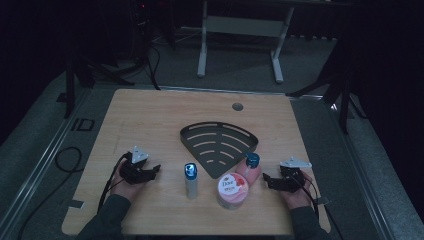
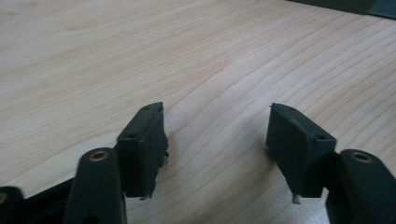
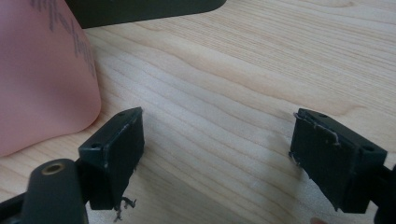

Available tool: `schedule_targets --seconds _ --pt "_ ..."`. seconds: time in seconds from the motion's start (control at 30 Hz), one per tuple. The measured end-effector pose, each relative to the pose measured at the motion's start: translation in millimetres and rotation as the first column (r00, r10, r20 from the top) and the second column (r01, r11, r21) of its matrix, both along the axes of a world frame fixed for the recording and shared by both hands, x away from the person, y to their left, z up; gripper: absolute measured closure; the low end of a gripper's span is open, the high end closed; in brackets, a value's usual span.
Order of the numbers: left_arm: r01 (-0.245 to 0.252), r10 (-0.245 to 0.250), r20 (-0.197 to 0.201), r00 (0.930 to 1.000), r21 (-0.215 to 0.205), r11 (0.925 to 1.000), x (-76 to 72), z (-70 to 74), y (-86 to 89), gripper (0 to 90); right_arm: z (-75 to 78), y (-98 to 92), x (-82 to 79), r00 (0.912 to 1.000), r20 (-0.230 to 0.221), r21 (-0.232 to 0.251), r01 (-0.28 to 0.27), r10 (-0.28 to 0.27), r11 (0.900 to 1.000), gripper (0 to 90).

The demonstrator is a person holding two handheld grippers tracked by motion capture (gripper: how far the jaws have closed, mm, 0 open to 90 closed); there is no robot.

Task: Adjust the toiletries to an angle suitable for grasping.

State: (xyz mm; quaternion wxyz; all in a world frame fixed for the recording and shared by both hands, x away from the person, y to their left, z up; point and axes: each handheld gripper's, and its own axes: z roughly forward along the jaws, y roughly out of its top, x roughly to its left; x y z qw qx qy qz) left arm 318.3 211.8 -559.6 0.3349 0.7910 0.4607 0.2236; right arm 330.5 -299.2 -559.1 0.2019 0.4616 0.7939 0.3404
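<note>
You hold the left gripper and right gripper low over the table, jaws apart and empty. The spray bottle, pink jar and small bottle stand outside the black rack; nothing seems started.

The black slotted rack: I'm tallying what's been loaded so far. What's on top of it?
Nothing lies on the black slotted rack; bare wood shows through its slots. The pink jar covers its near tip.

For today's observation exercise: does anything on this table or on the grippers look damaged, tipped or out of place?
Slight wear only: the pads of the right gripper are frayed, with loose threads at their edges. The pink jar, both blue-capped bottles and the black rack sit in order.
</note>
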Motion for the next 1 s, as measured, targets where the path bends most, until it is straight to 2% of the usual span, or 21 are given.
schedule_targets --seconds 0.2,0.27,0.4,0.5,0.73,0.9,1.0 --pt "0.021 -0.021 -0.002 0.9998 -0.042 0.9989 -1.9 3.2 0.4 45.8 0.1 0.0 -0.4 1.0000 0.001 0.000 -0.009 0.009 1.000 17.9" --pt "0.031 -0.031 -0.008 0.9995 -0.044 0.9986 -3.0 4.3 0.9 50.4 0.1 0.0 -0.5 0.9999 0.001 0.001 -0.013 0.013 1.000 17.8" --pt "0.061 -0.064 -0.043 0.9970 -0.076 0.9953 -4.5 6.0 2.9 73.0 0.1 0.1 -0.4 0.9999 0.001 0.000 -0.014 0.014 1.000 17.6" --pt "0.087 -0.091 -0.042 0.9950 -0.081 0.9929 -6.7 8.7 1.7 89.0 0.1 0.1 -0.4 0.9999 0.001 0.000 -0.014 0.014 1.000 17.6" --pt "0.131 -0.134 -0.026 0.9907 -0.080 0.9882 -14.4 14.7 -7.0 89.5 0.0 0.1 -0.5 0.9999 0.001 0.000 -0.014 0.014 1.000 17.5" --pt "0.177 -0.176 0.020 0.9842 -0.098 0.9793 -28.8 26.7 -19.2 89.5 0.1 0.0 -0.8 0.9999 0.001 -0.001 -0.014 0.014 1.000 17.4" --pt "0.200 -0.198 0.033 0.9796 -0.097 0.9749 -34.9 30.5 -26.0 89.5 0.0 0.1 -0.8 0.9999 0.000 -0.001 -0.014 0.014 1.000 17.2"
